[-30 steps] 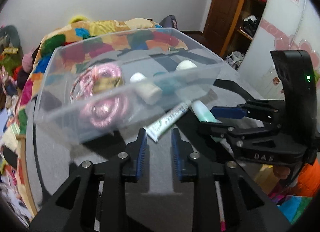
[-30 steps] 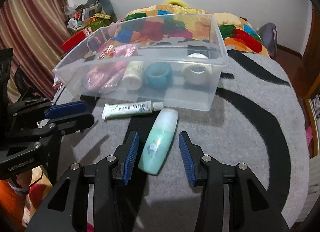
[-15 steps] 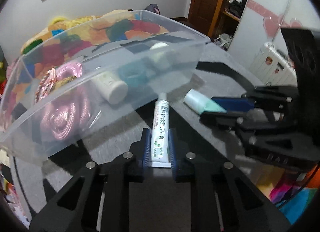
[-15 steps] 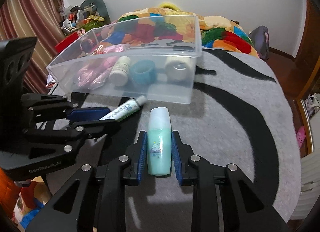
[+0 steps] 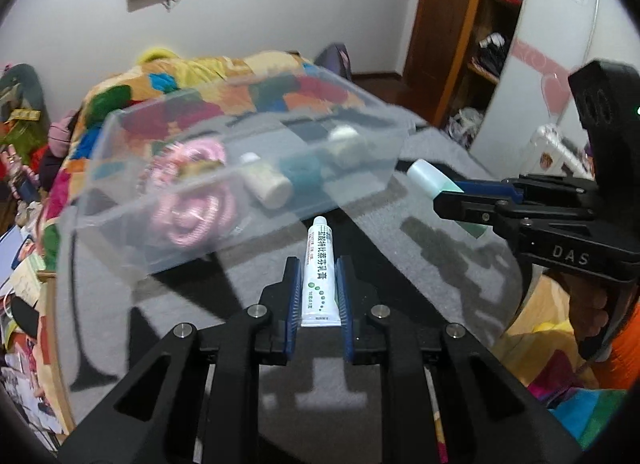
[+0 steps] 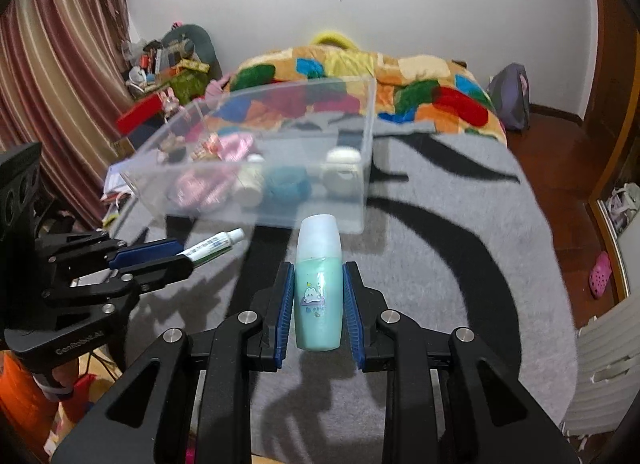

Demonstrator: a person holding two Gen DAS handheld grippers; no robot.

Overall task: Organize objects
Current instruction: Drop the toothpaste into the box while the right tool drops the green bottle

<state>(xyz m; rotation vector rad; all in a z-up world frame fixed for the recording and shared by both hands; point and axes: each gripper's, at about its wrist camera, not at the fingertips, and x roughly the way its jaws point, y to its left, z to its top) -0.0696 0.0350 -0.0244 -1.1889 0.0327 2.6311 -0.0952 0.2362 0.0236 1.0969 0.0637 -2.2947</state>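
Bin [image 5: 120,200] lies dead ahead of both; L gripper [image 5: 318,288] clenched on tube [image 5: 319,272], R gripper [image 6: 318,296] on bottle [image 6: 318,288], long axes pointing binward; L nearer, I'd judge.

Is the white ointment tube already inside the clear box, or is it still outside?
Outside. The white ointment tube is clamped in the left gripper, short of the clear box.
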